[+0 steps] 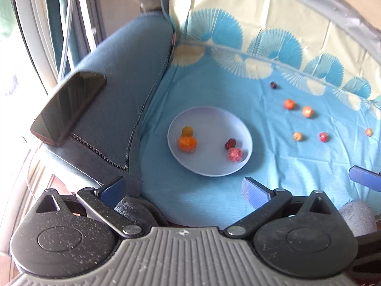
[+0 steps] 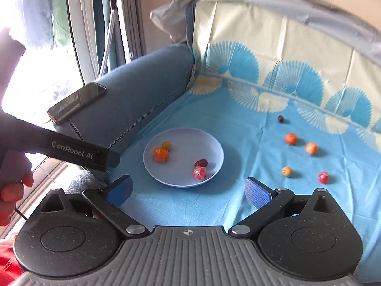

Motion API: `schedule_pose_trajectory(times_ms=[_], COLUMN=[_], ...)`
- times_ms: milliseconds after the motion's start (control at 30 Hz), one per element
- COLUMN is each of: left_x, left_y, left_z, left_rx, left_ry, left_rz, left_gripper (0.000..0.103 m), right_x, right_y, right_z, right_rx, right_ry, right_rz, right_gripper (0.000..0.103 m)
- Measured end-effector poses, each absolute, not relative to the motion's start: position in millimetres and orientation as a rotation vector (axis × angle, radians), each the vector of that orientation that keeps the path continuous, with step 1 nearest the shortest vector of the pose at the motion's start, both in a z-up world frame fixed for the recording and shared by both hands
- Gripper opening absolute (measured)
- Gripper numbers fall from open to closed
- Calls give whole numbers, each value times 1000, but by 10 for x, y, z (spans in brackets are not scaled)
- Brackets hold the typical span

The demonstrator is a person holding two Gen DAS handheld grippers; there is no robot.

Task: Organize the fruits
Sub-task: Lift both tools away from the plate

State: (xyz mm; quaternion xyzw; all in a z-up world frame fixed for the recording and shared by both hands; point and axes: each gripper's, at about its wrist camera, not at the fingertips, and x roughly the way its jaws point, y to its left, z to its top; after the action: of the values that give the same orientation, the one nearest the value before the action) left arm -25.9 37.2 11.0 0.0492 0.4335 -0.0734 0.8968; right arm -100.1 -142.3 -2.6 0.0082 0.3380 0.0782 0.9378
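A pale lilac plate (image 1: 209, 166) (image 2: 214, 147) lies on the blue cloth. In it are an orange fruit (image 1: 187, 143) (image 2: 161, 155), a small yellow one (image 1: 187, 131) (image 2: 167, 145), a dark red date (image 1: 230, 143) (image 2: 201, 162) and a pink fruit (image 1: 235, 154) (image 2: 199, 173). Several small fruits lie loose to the right, among them an orange one (image 1: 289, 104) (image 2: 291, 138) and a red one (image 1: 323, 136) (image 2: 323, 176). My left gripper (image 1: 183, 189) is open and empty in front of the plate. My right gripper (image 2: 189, 190) is open and empty too.
A blue sofa armrest (image 1: 123, 71) (image 2: 142, 78) rises at the left, with a black phone (image 1: 69, 107) (image 2: 77, 104) lying on it. The left gripper's body (image 2: 71, 152) crosses the right wrist view at the left. A window is behind.
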Motion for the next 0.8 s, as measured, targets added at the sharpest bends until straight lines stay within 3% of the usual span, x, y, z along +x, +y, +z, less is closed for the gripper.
schedule_pose_trajectory(times_ms=[800], left_x=[-880], left_y=[200], left_z=[517], left_rx=[121], left_ry=[752], left_rz=[-211], left_gripper=[103], right_x=[-1679], right_y=[-1462], right_z=[308], right_rx=[-31], right_ry=[538], right_rz=[125], right_gripper=[102])
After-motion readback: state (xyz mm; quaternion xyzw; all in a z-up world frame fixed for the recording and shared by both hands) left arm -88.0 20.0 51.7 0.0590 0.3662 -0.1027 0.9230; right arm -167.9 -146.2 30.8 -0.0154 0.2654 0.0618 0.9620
